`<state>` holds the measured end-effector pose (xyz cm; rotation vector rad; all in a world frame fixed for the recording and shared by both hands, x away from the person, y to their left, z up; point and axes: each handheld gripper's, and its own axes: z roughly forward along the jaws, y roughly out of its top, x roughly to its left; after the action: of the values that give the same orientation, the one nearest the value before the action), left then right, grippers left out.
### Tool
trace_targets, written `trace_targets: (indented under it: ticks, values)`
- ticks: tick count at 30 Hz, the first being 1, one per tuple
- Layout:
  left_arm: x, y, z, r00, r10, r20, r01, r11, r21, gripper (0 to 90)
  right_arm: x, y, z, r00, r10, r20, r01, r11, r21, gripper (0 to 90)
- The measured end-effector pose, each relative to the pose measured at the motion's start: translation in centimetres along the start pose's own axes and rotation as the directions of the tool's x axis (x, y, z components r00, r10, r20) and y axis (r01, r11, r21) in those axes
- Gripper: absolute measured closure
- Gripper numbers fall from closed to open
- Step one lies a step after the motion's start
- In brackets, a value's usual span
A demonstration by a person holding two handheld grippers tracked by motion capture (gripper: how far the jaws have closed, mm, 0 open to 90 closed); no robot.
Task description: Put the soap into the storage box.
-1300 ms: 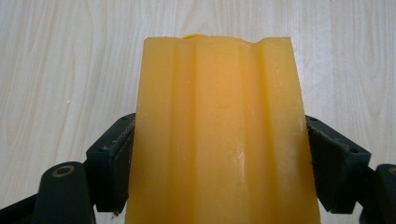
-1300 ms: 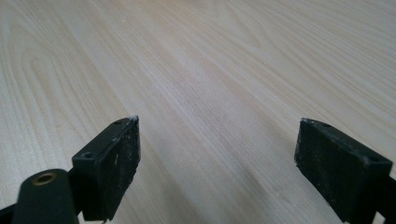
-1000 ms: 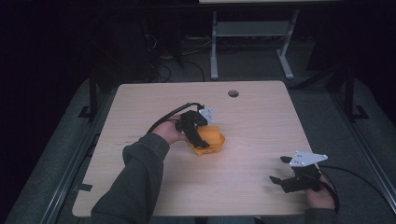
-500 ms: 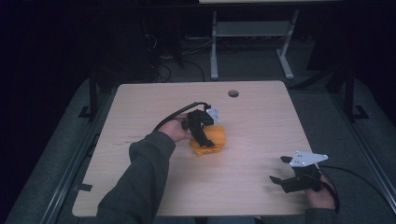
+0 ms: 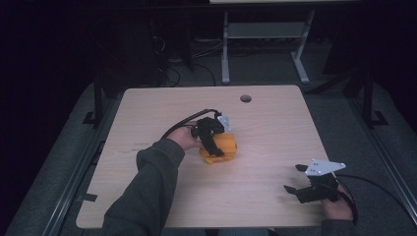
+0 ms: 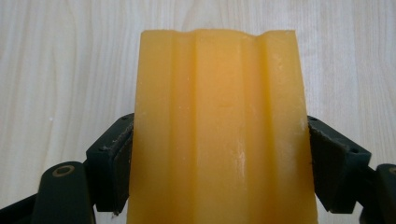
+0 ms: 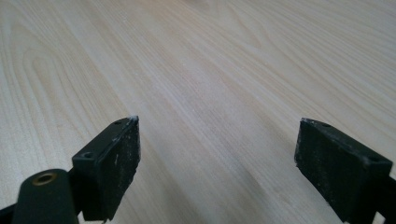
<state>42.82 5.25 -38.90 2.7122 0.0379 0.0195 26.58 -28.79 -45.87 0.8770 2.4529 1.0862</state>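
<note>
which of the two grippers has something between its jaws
The left gripper: its jaws press both sides of the ridged yellow block. The right gripper is open, with bare table between its jaws.

The person's left forearm, in a grey-green sleeve (image 5: 147,191), reaches up from the bottom edge toward the middle of the pale wooden counter (image 5: 275,123), and the bare left hand (image 5: 183,139) holds the black left claw (image 5: 216,150) pointing down and to the right. In the left gripper view its two black jaws press against both sides of a ridged yellow-orange block (image 6: 219,130), clamped on it. The right hand (image 5: 337,209) rests at the near right corner of the counter and holds the black right claw (image 5: 294,182) low, pointing left, its grey three-cornered plate (image 5: 322,167) on top. In the right gripper view its jaws stand wide apart with nothing between them.
</note>
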Motion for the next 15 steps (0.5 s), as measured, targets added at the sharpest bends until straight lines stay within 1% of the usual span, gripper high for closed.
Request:
trace_targets:
  ticks: [2, 4, 6, 9, 10, 11, 13, 15]
  values:
    - [-0.01, -0.09, 0.08, 1.0, -0.001, 0.002, 0.001, 1.0, 0.005, 20.9, -0.08, -0.02, -0.01, 0.9999, -0.012, 0.004, 0.012, 1.0, 0.004, 13.7]
    - [-0.02, -0.2, 0.25, 1.0, 0.001, 0.002, -0.001, 0.9999, 0.013, 20.9, 0.02, 0.0, -0.03, 1.0, 0.0, -0.001, 0.0, 1.0, 0.001, 13.7]
    - [0.04, -0.28, 0.24, 1.0, -0.002, 0.002, 0.002, 1.0, 0.008, 20.9, 0.0, 0.0, -0.03, 1.0, 0.0, 0.0, 0.0, 1.0, 0.0, 13.7]
    - [-0.01, -0.29, 0.23, 1.0, -0.001, 0.003, 0.001, 0.9999, 0.013, 20.9, 0.02, 0.0, -0.03, 1.0, 0.0, 0.0, 0.0, 1.0, 0.0, 13.7]
    - [0.0, -0.3, 0.23, 1.0, -0.002, 0.005, 0.002, 0.9999, 0.012, 20.8, -0.07, -0.01, -0.02, 0.9999, -0.012, 0.005, 0.012, 1.0, 0.004, 13.7]
    - [0.06, -0.32, 0.22, 1.0, -0.001, 0.006, 0.001, 0.9999, 0.015, 20.8, -0.06, -0.01, -0.01, 0.9999, -0.01, 0.005, 0.01, 1.0, 0.004, 13.7]
    - [0.13, -0.36, 0.22, 0.9999, -0.012, 0.012, 0.012, 0.9998, 0.014, 20.7, -0.05, -0.01, -0.01, 0.9999, -0.012, 0.005, 0.012, 1.0, 0.004, 13.7]
    - [0.09, -0.34, 0.22, 0.9999, -0.011, 0.008, 0.011, 0.9998, 0.017, 20.6, -0.04, -0.01, -0.01, 0.9999, -0.011, 0.005, 0.011, 1.0, 0.004, 13.7]
